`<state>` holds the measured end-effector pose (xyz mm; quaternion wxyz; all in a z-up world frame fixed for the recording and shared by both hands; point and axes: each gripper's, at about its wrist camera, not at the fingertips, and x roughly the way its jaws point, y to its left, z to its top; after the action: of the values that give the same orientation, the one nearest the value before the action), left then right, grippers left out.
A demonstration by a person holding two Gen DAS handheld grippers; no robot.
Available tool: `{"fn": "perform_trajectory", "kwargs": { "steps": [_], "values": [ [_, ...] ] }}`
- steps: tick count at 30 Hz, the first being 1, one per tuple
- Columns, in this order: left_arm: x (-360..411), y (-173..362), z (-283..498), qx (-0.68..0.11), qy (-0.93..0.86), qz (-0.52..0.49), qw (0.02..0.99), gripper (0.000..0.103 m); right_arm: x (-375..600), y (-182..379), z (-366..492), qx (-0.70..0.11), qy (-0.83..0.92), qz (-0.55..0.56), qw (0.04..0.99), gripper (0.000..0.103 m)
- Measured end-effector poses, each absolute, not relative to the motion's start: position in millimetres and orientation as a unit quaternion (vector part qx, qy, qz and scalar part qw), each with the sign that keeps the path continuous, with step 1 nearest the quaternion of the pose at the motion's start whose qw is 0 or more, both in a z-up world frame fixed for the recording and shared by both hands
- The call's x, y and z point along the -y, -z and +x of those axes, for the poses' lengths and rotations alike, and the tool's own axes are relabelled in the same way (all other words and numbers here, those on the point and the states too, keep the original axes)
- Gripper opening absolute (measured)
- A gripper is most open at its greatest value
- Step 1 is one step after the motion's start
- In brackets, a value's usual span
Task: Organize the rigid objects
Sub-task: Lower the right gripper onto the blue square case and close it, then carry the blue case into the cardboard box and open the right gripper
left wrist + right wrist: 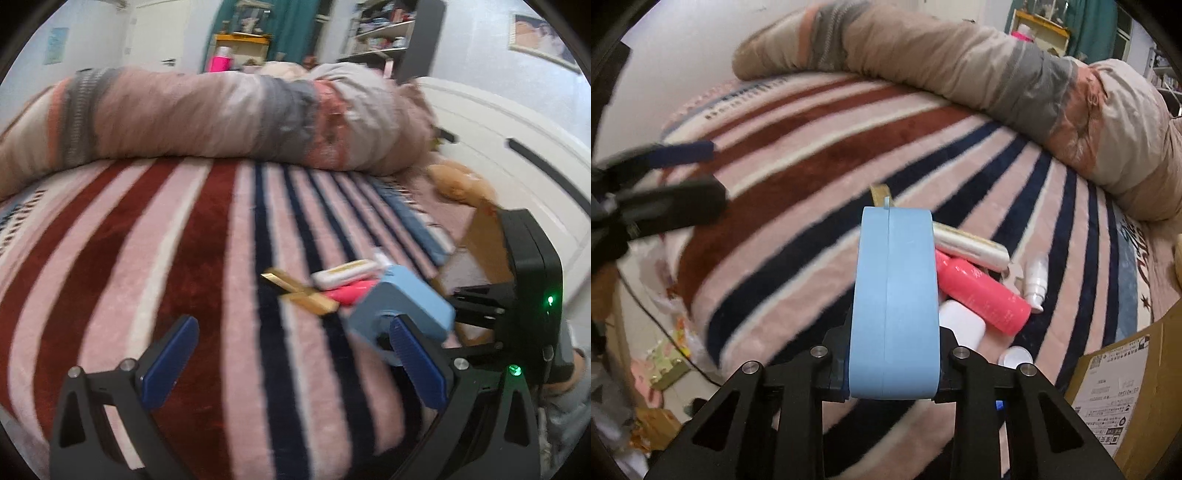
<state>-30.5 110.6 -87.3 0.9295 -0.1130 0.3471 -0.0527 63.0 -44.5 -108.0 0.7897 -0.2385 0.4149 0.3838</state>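
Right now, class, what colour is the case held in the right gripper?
Light blue case, clearest in the right wrist view, clamped by the right gripper.

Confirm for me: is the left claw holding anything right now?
No. The left claw is open and empty above the striped blanket.

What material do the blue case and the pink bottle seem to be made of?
Blue case: probably hard matte plastic, with even colour and a moulded seam; the right gripper clamps it without denting. Pink bottle: likely glossy plastic, judging by its soft sheen.

A home bedroom: striped bedspread (184, 240), rolled duvet (221, 118), cluttered shelves (384, 33).
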Motion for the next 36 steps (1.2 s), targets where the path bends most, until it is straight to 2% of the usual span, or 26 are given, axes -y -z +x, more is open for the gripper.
{"fn": "perform_trajectory", "kwargs": {
  "steps": [6,14,16,17,18,25,29,30,32,36],
  "values": [
    [-84.8,68.8,-25.1,-0.33,0.123,-0.096,0.931,0.102,49.7,75.0,51.3,-0.392,-0.435,-0.207,0.784,0.024],
    [-78.7,87.5,-15.4,-0.365,0.122,-0.1,0.918,0.102,54.9,129.2,72.8,-0.507,-0.427,-0.178,0.727,0.025],
    [-78.4,91.6,-15.2,-0.372,0.113,-0.096,0.916,0.102,56.9,144.6,82.8,-0.53,-0.399,-0.176,0.727,0.049],
    [-78.3,92.4,-15.2,-0.372,0.112,-0.095,0.916,0.102,60.1,146.9,87.3,-0.528,-0.376,-0.176,0.741,0.079],
    [-78.9,92.7,-16.6,-0.372,0.111,-0.095,0.917,0.102,62.1,147.3,89.7,-0.519,-0.358,-0.182,0.755,0.091],
    [-86.2,90.4,-18.9,-0.366,0.095,-0.094,0.921,0.102,64.2,139.0,77.4,-0.453,-0.35,-0.216,0.791,0.091],
    [-90.2,91.6,-21.0,-0.367,0.091,-0.097,0.92,0.102,56.7,165.3,81.3,-0.482,-0.343,-0.259,0.763,0.092],
    [-90.2,92.0,-21.4,-0.368,0.091,-0.097,0.92,0.102,54.3,171.5,80.0,-0.484,-0.339,-0.268,0.761,0.09],
    [-89.7,92.2,-21.5,-0.369,0.091,-0.098,0.92,0.102,54.0,183.2,78.5,-0.478,-0.324,-0.282,0.766,0.077],
    [-87.1,91.8,-22.4,-0.372,0.11,-0.096,0.917,0.102,56.8,172.7,65.2,-0.442,-0.329,-0.272,0.789,0.077]
  ]
}}
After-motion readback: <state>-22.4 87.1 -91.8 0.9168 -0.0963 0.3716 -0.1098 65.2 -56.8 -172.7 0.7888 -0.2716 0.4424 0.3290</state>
